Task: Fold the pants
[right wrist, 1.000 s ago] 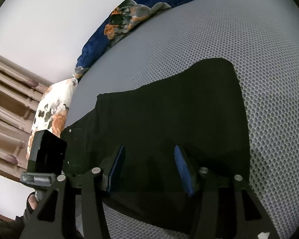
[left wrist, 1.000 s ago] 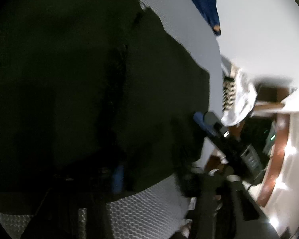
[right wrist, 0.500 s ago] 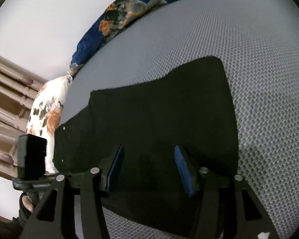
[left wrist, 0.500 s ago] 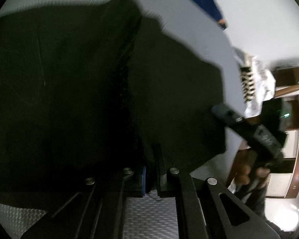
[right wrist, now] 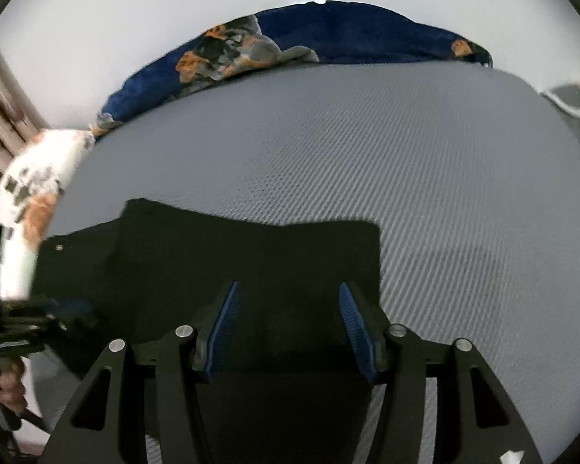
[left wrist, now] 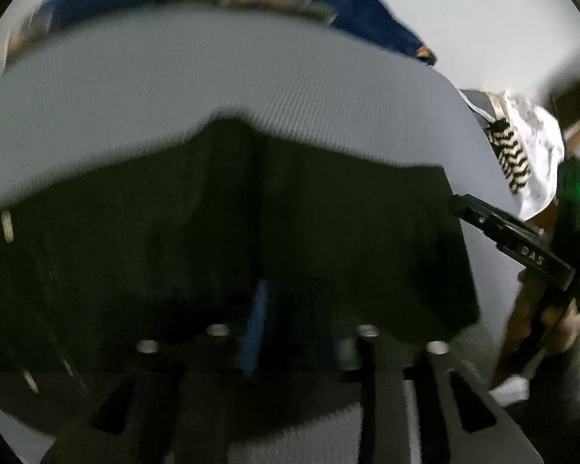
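Note:
The black pants [left wrist: 251, 232] lie folded on a grey mesh-textured bed surface [left wrist: 212, 85]; they also show in the right wrist view [right wrist: 251, 255]. My left gripper [left wrist: 301, 332] hovers over the near edge of the pants, its jaws apart, one blue pad [left wrist: 256, 324] showing; the view is blurred. My right gripper [right wrist: 286, 321] is open just above the pants' near right part, with cloth between but not pinched by the blue pads [right wrist: 224, 321]. Each gripper shows in the other's view, the right one [left wrist: 514, 239] at the pants' right edge.
A dark blue patterned blanket [right wrist: 290, 46] lies along the far edge of the bed. A white patterned pillow [right wrist: 27, 201] sits at the left, another white patterned cloth [left wrist: 522, 147] at the right. White wall behind.
My left gripper has opened and let go of the pants, and its view has swung up toward the far blanket. My right gripper stays open and has turned rightward over the pants.

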The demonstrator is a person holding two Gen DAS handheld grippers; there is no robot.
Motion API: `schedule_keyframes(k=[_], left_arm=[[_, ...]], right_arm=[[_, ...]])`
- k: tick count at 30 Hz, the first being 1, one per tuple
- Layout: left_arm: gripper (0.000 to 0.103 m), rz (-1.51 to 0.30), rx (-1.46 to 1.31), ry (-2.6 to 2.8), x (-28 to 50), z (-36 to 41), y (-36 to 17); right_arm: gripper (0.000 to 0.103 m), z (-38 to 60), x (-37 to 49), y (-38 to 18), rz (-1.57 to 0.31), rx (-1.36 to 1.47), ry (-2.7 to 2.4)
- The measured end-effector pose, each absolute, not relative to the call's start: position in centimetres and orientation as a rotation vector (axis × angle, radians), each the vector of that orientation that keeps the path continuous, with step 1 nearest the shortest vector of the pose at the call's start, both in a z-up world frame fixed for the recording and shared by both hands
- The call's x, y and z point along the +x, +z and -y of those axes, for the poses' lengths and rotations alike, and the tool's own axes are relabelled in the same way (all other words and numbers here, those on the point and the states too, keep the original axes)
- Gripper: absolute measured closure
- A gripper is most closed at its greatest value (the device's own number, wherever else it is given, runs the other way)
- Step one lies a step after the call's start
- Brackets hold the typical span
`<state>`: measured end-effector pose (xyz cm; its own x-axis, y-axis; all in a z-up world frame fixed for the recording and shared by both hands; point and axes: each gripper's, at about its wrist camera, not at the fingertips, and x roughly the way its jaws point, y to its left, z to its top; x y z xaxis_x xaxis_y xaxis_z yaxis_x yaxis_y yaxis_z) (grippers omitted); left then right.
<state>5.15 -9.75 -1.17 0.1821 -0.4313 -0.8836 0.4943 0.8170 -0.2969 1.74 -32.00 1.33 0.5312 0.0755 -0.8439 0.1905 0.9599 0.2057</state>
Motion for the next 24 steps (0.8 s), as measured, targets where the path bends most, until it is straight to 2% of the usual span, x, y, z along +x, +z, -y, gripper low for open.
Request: schedule_keyframes(k=[3, 10, 15, 24], left_arm=[[0.057, -1.152, 0.091, -0.704, 6.0, 12.3, -1.0], [0.057, -1.250, 0.122, -0.718, 8.6, 15.1, -4.9], [0.057, -1.252, 0.140, -0.714, 8.3, 15.4, -4.6], [0.057, -1.244, 0.021, -0.644, 6.4, 6.6, -1.3]], right_arm=[[0.052, 32.3, 3.4, 0.7, -1.032, 0.235, -0.099], [0.052, 33.5, 5.2, -1.3, -1.089, 0.171, -0.145], [0.051, 33.5, 4.6, -0.9, -1.088, 0.174, -0.149], [0.051, 29.2, -0.8, -1.2, -1.195, 0.125, -0.020]])
